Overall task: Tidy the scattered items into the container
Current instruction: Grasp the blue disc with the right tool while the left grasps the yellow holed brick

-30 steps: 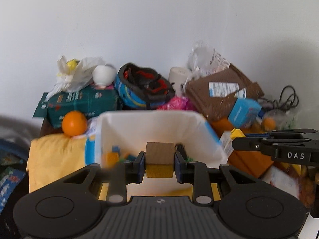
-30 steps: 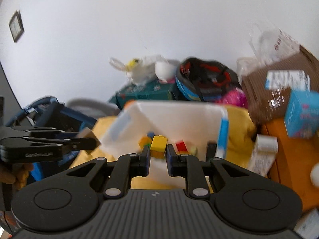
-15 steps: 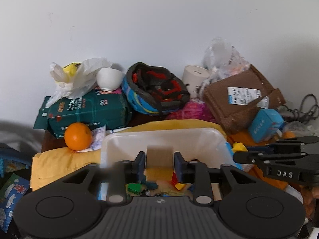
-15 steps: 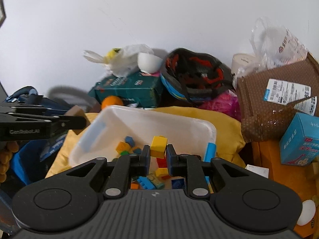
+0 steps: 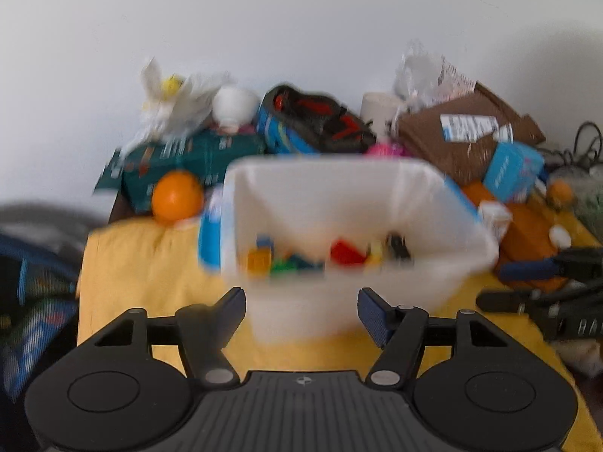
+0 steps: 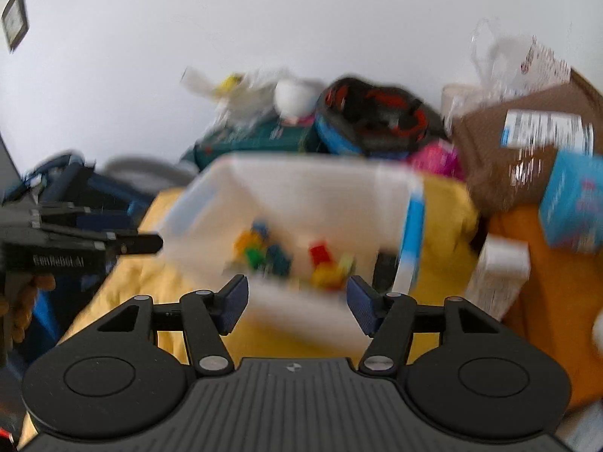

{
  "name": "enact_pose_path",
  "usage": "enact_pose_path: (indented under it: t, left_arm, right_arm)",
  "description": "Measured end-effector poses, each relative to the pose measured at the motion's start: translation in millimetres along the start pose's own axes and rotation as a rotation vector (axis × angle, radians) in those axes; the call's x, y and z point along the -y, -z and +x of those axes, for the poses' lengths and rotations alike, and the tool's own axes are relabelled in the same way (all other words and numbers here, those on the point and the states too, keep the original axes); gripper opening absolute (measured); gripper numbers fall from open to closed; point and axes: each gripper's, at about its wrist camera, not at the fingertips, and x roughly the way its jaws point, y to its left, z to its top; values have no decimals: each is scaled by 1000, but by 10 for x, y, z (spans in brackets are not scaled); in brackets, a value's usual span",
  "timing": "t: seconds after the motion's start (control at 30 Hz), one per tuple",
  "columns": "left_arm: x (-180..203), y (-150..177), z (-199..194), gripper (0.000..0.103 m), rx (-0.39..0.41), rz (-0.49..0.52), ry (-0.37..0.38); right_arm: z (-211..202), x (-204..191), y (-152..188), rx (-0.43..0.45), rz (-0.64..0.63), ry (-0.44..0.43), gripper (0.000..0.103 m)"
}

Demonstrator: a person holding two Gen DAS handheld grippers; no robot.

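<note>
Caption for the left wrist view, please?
Open, empty left gripper before a white bin holding colored blocks.

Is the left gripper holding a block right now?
No. The left gripper stands wide open with nothing between its fingers; only the white bin shows beyond.

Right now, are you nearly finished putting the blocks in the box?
Some are in: colored blocks lie in the white bin on the yellow cloth. Nothing is in hand: the left gripper and the right gripper are both open and empty, facing the bin. What's left is hard to say; the pictures are blurry and show no loose blocks outside the bin, only the clutter behind it.
</note>
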Motion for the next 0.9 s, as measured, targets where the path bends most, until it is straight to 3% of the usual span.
enact_pose_path:
  t: [0.17, 0.33, 0.43, 0.47, 0.63, 0.9]
  left_arm:
    - [6, 682, 31, 69, -59, -1, -30]
    - [-90, 1016, 40, 69, -121, -34, -37]
    - [-125, 1055, 36, 69, -125, -22, -43]
    - [-134, 1055, 40, 69, -127, -23, -43]
    - [25, 1098, 163, 69, -151, -5, -1]
    - [511, 1100, 597, 69, -197, 24, 49]
  right_arm:
    - [212, -340, 766, -122, -49, -25, 60]
    - [539, -681, 1152, -199, -99, -57, 60]
    - [736, -803, 1229, -222, -128, -51, 54]
    - [787, -812, 1233, -227, -130, -45, 42]
    - [668, -682, 1211, -200, -108, -70, 42]
    - [261, -110, 1298, -190, 24, 40, 42]
